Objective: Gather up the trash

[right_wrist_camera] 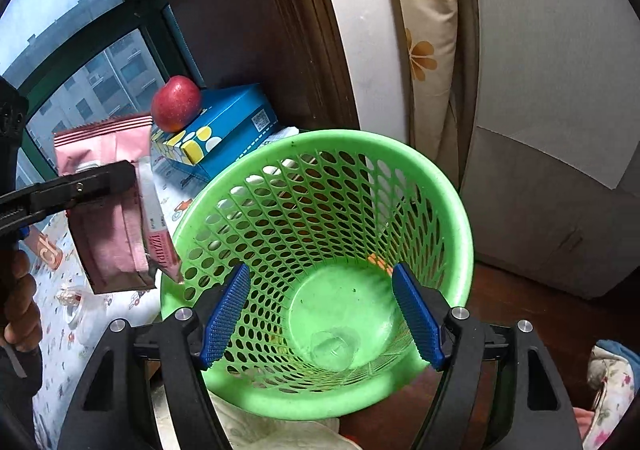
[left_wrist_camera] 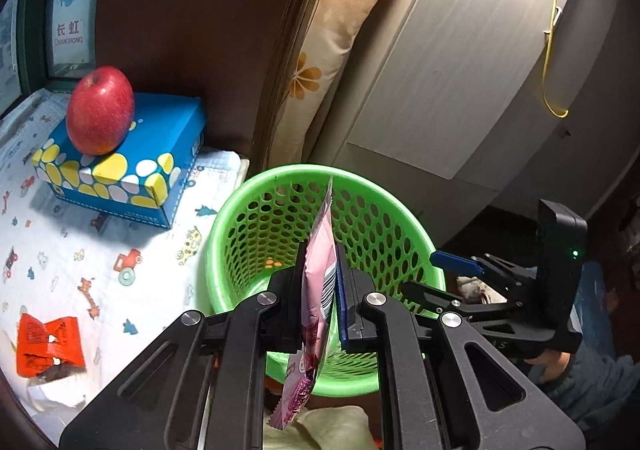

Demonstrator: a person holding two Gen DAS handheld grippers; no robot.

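From the left wrist, the left gripper [left_wrist_camera: 320,290] has its flat jaws clamped on a glossy pink foil wrapper [left_wrist_camera: 316,290], held edge-on with its crimped top over the mouth of the green plastic basket [left_wrist_camera: 248,226], a round bin with perforated walls. Left of the basket, on a printed cloth, a smooth red apple [left_wrist_camera: 100,115] sits on a blue cardboard box [left_wrist_camera: 160,153] with yellow and white ovals; a crumpled orange wrapper [left_wrist_camera: 48,346] lies nearer the camera.

From the right wrist, the right gripper [right_wrist_camera: 324,318] stands open above the basket's [right_wrist_camera: 448,185] interior, ribbed blue pads [right_wrist_camera: 228,314] holding nothing. A clear crinkled piece [right_wrist_camera: 334,346] lies on the basket floor. The pink wrapper [right_wrist_camera: 116,226] hangs just left of the rim.
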